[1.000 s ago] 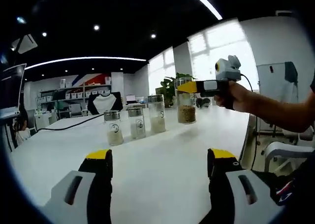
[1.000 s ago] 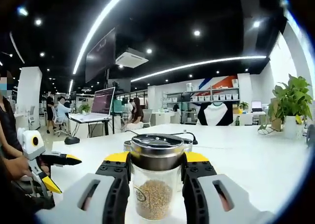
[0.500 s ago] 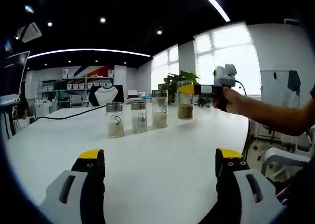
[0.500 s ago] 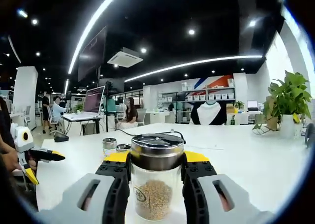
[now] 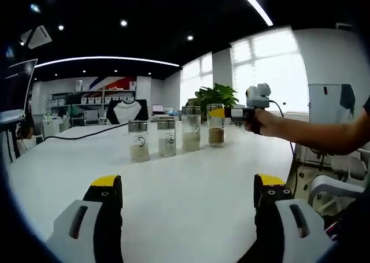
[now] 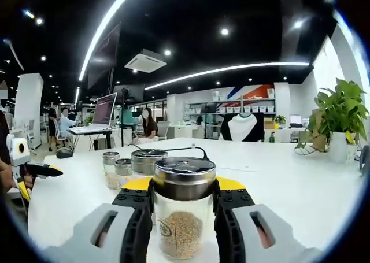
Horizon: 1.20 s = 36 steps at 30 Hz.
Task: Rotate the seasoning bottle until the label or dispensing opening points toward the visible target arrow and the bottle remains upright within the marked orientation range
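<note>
Four jars (image 5: 166,138) on white table (image 5: 191,188), open-plan office, potted plant (image 6: 341,119)

Left gripper view is sitting low over the white worktop (image 5: 191,182), looking across at the row of jars (image 5: 167,139) from well back. Right gripper view is hovering right up against the seasoning bottle (image 6: 184,217), facing the office. Both are catching the worktop, the jars and the far shelves (image 6: 248,110).

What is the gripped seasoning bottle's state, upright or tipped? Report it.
Upright: the seasoning bottle stands vertical between the right gripper jaws, lid level on top.
</note>
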{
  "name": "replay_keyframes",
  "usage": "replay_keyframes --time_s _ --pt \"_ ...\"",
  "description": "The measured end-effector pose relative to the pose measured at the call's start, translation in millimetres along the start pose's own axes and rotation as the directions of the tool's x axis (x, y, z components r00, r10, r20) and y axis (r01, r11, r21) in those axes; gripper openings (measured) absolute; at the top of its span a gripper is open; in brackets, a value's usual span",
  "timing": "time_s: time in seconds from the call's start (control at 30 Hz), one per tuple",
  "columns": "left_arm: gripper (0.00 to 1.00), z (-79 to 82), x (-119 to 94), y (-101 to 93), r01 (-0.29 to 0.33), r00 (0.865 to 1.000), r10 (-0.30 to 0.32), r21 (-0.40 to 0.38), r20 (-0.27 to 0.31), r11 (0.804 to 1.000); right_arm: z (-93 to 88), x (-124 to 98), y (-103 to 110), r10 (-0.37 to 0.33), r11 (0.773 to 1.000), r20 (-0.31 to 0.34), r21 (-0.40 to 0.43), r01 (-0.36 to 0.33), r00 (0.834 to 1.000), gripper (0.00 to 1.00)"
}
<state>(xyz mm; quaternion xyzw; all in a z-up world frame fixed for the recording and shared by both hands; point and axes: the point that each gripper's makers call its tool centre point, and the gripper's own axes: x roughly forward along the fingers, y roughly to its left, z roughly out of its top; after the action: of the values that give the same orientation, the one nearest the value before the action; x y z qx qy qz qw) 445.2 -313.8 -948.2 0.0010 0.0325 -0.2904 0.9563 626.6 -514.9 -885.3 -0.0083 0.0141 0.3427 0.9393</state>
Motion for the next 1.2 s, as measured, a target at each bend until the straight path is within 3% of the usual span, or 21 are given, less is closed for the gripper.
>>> replay_keyframes --time_s 0.37,0.5,1.2 --pt "0.99 3.2 -1 3.6 -0.010 1.000 0.010 0.017 0.001 1.000 -5.5 9 -20 -0.028 1.000 -0.005 -0.010 0.028 1.000 0.38" --pt "0.99 3.6 -2 4.5 -0.013 1.000 0.013 0.008 0.006 1.000 -9.0 10 -19 -0.015 0.998 -0.001 -0.055 0.015 1.000 0.38" --pt "0.99 7.2 -4 -4.6 -0.009 1.000 0.008 0.026 0.008 1.000 -9.6 9 -22 -0.036 0.999 0.031 -0.029 0.037 0.999 0.38"
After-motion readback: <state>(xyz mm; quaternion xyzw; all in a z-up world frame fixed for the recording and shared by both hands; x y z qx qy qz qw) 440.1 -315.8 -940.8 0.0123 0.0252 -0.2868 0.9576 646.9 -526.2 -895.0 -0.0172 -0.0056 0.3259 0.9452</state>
